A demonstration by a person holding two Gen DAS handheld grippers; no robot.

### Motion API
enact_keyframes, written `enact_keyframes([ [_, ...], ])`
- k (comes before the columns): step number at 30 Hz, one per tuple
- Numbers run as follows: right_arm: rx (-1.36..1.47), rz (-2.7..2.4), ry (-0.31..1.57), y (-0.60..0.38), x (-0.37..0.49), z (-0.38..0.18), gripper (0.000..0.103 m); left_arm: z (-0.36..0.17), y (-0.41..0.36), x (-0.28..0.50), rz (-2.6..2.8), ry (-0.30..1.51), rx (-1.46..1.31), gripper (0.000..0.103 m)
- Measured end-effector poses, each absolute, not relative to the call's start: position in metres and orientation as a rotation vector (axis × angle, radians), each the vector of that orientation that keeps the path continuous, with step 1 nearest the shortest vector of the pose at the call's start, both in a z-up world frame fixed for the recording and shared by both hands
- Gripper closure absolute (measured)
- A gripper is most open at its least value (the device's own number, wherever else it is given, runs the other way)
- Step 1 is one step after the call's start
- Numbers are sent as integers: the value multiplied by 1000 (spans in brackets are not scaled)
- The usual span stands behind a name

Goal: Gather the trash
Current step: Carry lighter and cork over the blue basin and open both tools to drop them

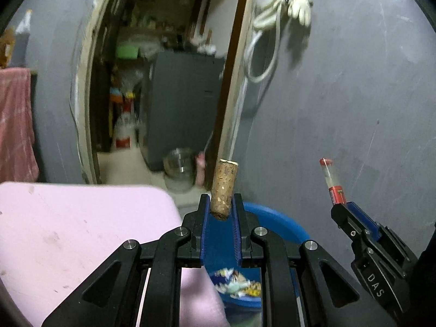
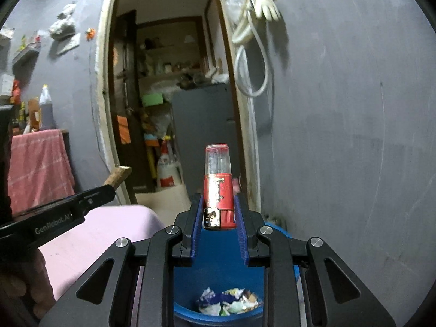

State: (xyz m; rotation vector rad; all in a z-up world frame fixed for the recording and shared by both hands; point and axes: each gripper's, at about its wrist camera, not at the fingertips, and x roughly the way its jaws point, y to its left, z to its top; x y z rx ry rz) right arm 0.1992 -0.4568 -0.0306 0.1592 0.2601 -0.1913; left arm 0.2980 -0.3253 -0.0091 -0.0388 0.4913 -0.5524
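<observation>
My left gripper is shut on a brown cork that stands upright between its blue pads. My right gripper is shut on a red lighter with a clear end pointing up; this gripper also shows in the left wrist view with the lighter. Both are held above a blue bin with crumpled wrappers inside. The bin also shows in the left wrist view. The left gripper and cork show at the left of the right wrist view.
A pink table top lies left of the bin. A grey wall stands behind, with a hose and glove hung on it. An open doorway leads to a cluttered room. A pink cloth hangs far left.
</observation>
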Motion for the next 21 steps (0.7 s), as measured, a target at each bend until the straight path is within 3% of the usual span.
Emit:
enact_keyframes([
  [10, 219, -191, 387, -474, 217, -55, 82, -49, -362, 323, -588, 726, -19, 91],
  [21, 266, -173, 513, -484, 232, -77, 81, -66, -376, 334, -608, 815, 6, 91],
])
